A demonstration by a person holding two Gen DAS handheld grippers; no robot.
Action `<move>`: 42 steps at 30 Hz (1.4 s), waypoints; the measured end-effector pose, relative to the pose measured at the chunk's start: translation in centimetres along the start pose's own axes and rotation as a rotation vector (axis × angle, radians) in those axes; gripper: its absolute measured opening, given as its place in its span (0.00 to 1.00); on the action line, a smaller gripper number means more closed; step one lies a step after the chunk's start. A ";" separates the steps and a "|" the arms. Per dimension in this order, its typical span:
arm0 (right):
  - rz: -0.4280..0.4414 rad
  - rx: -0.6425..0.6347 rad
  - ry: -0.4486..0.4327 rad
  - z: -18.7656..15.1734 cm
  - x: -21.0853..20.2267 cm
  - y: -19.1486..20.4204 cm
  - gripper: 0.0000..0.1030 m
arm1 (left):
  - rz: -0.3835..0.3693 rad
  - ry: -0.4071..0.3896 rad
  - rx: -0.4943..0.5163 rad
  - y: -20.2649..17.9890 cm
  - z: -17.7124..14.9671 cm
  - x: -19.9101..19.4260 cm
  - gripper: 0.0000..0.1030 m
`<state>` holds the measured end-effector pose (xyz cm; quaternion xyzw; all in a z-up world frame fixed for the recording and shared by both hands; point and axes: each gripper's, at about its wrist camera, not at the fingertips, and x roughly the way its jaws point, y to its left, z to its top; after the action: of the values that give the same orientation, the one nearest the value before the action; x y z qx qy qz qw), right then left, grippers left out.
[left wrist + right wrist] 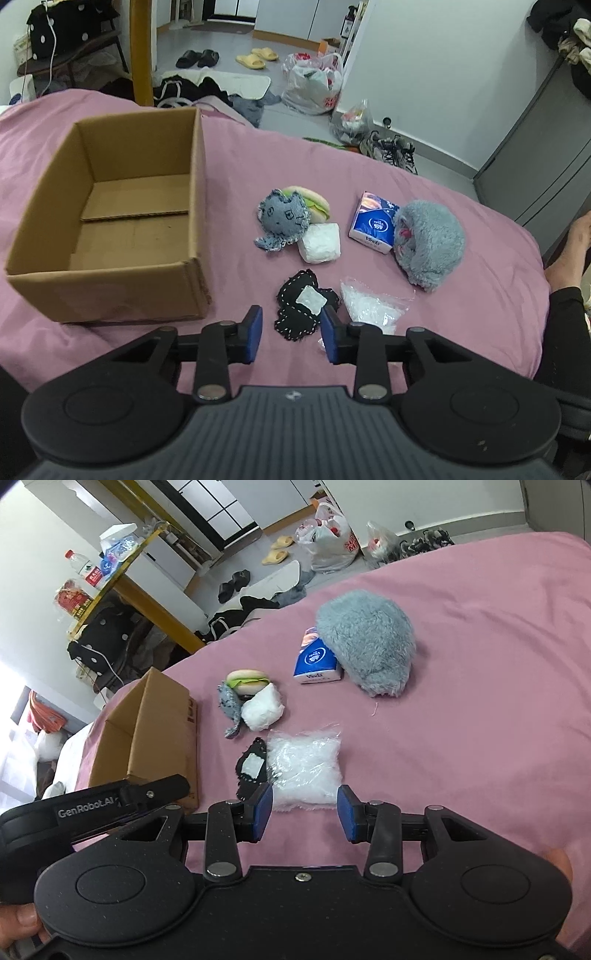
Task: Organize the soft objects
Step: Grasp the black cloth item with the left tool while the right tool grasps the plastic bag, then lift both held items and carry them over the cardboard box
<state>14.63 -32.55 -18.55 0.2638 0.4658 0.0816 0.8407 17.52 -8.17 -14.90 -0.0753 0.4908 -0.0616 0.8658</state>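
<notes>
On a pink bed (461, 221), the left claw (291, 334) is hovering wide open and empty, with the black stitched fabric patch (304, 308) lying just ahead at twelve o'clock, its long axis running toward one o'clock. The right claw (306, 812), equally open and empty, is facing a clear bag of white filling (304, 771). The empty cardboard box (110, 221) is waiting at ten o'clock of the left claw.
</notes>
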 end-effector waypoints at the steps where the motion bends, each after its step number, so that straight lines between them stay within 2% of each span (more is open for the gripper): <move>1: 0.002 0.004 -0.003 0.2 0.2 -0.1 0.39 | 0.001 0.004 -0.001 -0.1 0.1 0.5 0.32; 7: 0.020 0.023 0.019 1.0 1.9 -0.7 0.39 | 0.010 0.026 -0.021 -0.5 0.7 2.8 0.31; 12: 0.018 0.018 0.057 1.0 3.5 -0.6 0.40 | 0.018 0.053 -0.049 -0.7 1.0 4.8 0.25; 18: 0.010 0.037 0.083 0.8 4.9 -1.2 0.40 | 0.034 0.074 -0.057 -1.0 0.9 6.7 0.24; 25: 0.033 0.083 0.073 0.7 6.1 -2.3 0.37 | 0.058 0.087 -0.063 -1.2 1.1 8.3 0.24; 30: 0.049 0.125 0.066 0.6 5.8 -3.1 0.25 | 0.071 0.091 -0.060 -1.4 1.3 9.0 0.24; 35: 0.070 0.175 0.062 0.5 5.0 -3.6 0.18 | 0.075 0.094 -0.051 -1.7 1.0 9.5 0.24; 40: 0.055 0.212 0.074 0.4 4.0 -4.0 0.17 | 0.052 0.125 -0.059 -1.6 0.8 10.2 0.31; 42: 0.053 0.215 0.086 0.3 3.9 -4.0 0.23 | 0.046 0.124 -0.061 -1.6 0.8 10.3 0.33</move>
<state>16.60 -34.58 -23.39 0.3607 0.5003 0.0645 0.7845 23.39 -11.54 -22.88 -0.0864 0.5468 -0.0312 0.8322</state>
